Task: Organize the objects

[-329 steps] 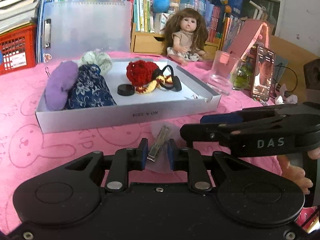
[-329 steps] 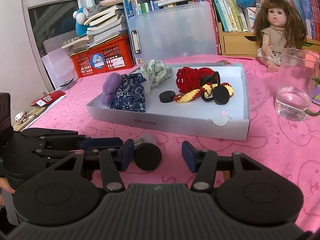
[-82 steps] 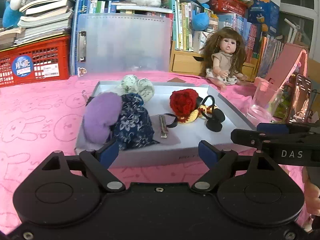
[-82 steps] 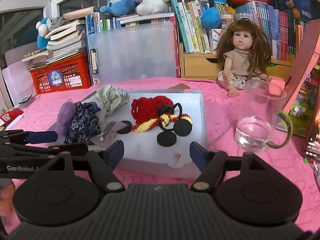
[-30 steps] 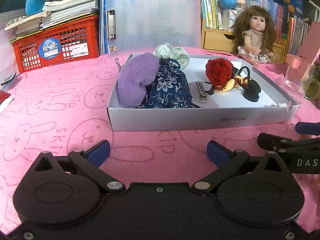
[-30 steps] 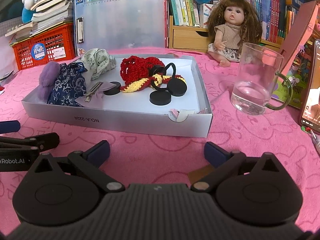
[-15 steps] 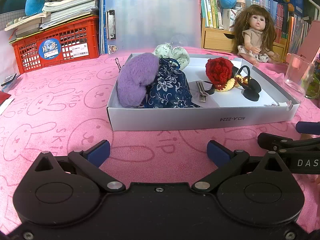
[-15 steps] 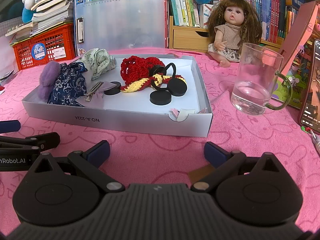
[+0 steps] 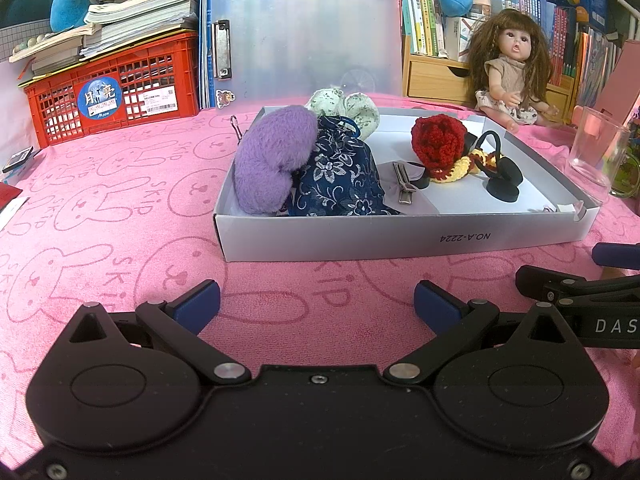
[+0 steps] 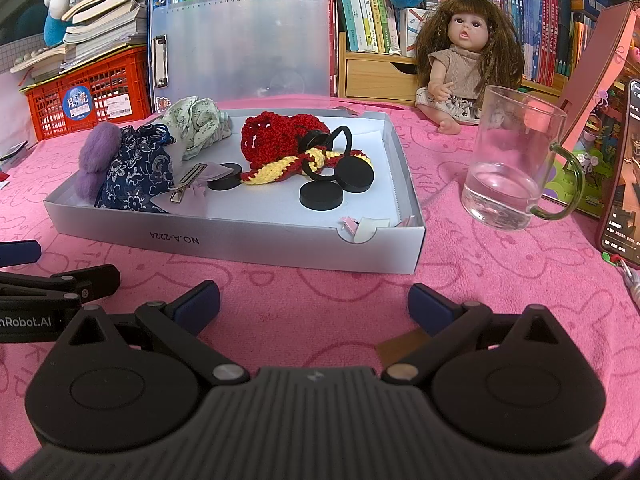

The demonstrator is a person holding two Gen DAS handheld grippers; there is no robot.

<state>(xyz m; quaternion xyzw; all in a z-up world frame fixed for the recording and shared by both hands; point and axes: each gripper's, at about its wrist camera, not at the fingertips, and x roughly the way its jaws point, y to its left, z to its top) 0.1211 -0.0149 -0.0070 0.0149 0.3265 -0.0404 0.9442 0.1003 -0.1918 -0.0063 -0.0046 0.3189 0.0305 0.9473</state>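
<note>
Both tongs sit apart and empty, left tongs point(image 9: 317, 300) and right tongs point(image 10: 313, 300) low over the pink surface point(image 9: 120, 208), just short of the box point(image 9: 400, 236). Hair clip point(image 10: 187, 189), black discs point(image 10: 321, 201), pouches and crochet piece point(image 10: 280, 142) lie inside. Risk: water glass point(image 10: 512, 160) stands near the box's right end; a wide right-side swing likely tips it.

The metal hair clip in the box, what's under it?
The metal hair clip lies on a pale lilac fabric piece, which overlaps a black disc; what lies beneath the fabric is hidden.
</note>
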